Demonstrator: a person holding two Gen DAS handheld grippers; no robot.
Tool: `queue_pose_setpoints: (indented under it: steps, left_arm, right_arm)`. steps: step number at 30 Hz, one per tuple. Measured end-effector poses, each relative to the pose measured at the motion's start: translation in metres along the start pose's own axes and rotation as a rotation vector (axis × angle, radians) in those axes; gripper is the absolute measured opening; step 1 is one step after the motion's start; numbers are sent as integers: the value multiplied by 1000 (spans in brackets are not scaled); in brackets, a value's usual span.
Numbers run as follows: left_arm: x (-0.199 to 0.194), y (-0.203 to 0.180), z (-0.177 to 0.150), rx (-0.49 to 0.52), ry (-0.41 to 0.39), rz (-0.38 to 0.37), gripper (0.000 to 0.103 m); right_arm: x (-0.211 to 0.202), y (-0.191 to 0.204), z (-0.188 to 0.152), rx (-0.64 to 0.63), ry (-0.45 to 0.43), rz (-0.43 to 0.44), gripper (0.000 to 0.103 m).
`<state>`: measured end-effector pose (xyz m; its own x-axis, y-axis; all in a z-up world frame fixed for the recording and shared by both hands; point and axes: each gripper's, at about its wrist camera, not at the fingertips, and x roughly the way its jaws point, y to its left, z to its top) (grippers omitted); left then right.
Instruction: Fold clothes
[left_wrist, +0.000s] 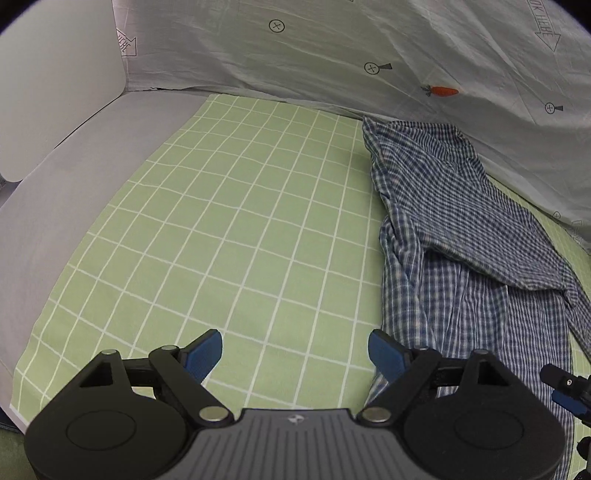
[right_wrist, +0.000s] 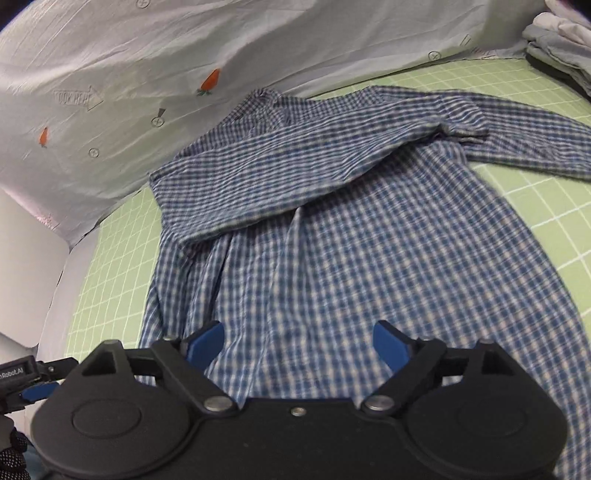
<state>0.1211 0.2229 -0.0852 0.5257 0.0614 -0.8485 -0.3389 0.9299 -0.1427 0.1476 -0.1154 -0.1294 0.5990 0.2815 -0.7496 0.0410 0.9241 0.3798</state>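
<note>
- The right claw (right_wrist: 297, 345) hangs with its blue pads spread wide and nothing between them, just over the near hem of the blue-and-white checked cotton shirt (right_wrist: 332, 240).
- The left claw (left_wrist: 295, 352) is equally wide and empty, over bare green grid-patterned cloth on the worktop (left_wrist: 221, 221); the shirt's near edge lies just to its right.
- The shirt looks light, soft and limp, so it should sag and wrinkle when lifted; a seam, hem corner or cuff would likely give a firmer pinch than the loose middle.
- Ahead of the right claw, one sleeve lies folded across the chest; the other trails off to the far right.
- Left of the shirt the cloth is open, with plenty of room to drag or flip.
- Beyond the collar, a wrinkled white printed backdrop sheet (right_wrist: 129, 74) closes off the back; what seems to be a pile of pale folded fabric (right_wrist: 557, 40) sits far right.
</note>
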Motion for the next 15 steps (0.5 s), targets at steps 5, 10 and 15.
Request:
queue_pose_setpoints:
  steps: [5,10,15]
  left_arm:
    - [34,-22,65,-20,-36,-20,87]
    - [88,-40,133,-54,-40,-46,87]
    - [158,-54,198,-82,-3,-52,87]
  right_arm:
    - [17,-32,52,9,-77,-108,97]
    - [50,-67,114,-26,-125,-233,97]
    - [90,-114,173,-19,-136,-323,97]
